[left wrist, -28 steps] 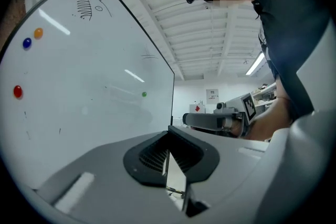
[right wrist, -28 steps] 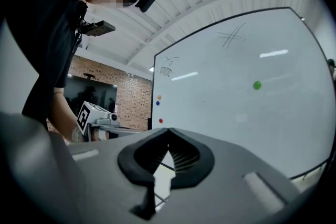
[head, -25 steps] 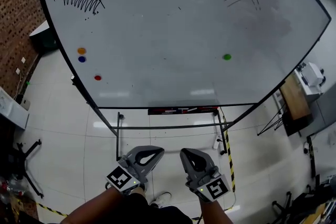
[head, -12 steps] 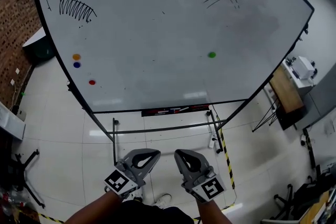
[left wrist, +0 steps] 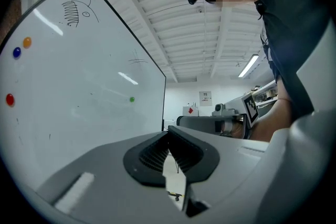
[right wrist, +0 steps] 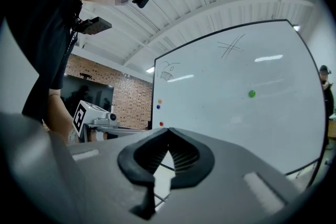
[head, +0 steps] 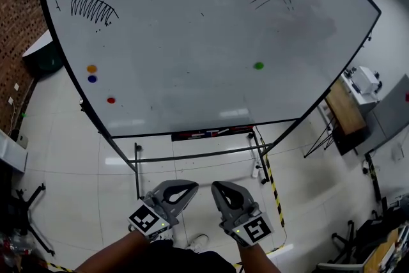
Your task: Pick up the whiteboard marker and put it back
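Lies on the narrow dark tray under the large white whiteboard (slim whiteboard marker, tiny from here). Sits well ahead of the grey left gripper and grey right gripper, both with jaws pressed together, empty.

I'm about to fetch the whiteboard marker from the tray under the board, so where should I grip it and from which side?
Probably mid-barrel, from the front and above. The whiteboard marker lies lengthwise in the tray, with the whiteboard close behind, so only the front is free. Its cap end is too small to tell. The left gripper and right gripper are shut; open one first.
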The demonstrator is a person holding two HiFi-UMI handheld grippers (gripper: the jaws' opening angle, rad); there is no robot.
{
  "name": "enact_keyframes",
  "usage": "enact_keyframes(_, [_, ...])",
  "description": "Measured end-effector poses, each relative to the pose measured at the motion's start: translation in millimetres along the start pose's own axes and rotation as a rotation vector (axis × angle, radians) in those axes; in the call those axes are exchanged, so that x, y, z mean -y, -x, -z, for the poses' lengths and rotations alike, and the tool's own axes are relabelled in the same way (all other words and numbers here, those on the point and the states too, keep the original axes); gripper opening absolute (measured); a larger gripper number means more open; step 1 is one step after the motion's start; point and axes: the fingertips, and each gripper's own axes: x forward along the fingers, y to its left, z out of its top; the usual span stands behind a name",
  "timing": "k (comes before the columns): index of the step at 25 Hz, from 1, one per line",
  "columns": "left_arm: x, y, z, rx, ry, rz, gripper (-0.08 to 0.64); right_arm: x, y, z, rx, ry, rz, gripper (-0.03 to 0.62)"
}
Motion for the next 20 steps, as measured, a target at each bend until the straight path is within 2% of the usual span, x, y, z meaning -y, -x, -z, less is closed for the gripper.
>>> enact_keyframes(20, [2.6, 6.5, 2.3, -0.004, -0.001, -0.003, 0.002, -7.7, 1.7, 0.6, -0.004, 0.002, -0.006, 0.001])
